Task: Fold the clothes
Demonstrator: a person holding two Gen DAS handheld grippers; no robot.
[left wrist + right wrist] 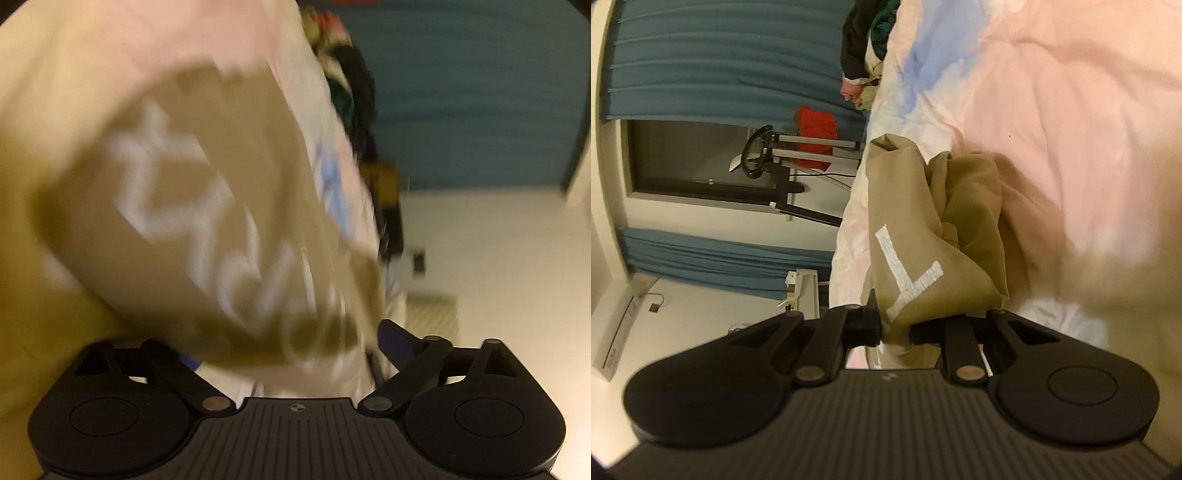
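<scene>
Cloth fills most of both views: a tan shirt (923,229) with white lettering, lying over a pink bedsheet (1052,92) with blue patches. In the right wrist view the right gripper (895,330) is pinched together on a bunched fold of the shirt at lower centre, the white letter just above its fingers. In the left wrist view the shirt (207,206) is blurred and spreads across the left and centre, draping down over the left gripper (291,354); its fingers sit wide apart at the bottom, and I cannot tell whether they grip anything. Blue curtains (461,92) hang at upper right there, with a pile of dark clothes (351,85) beside the sheet's edge.
</scene>
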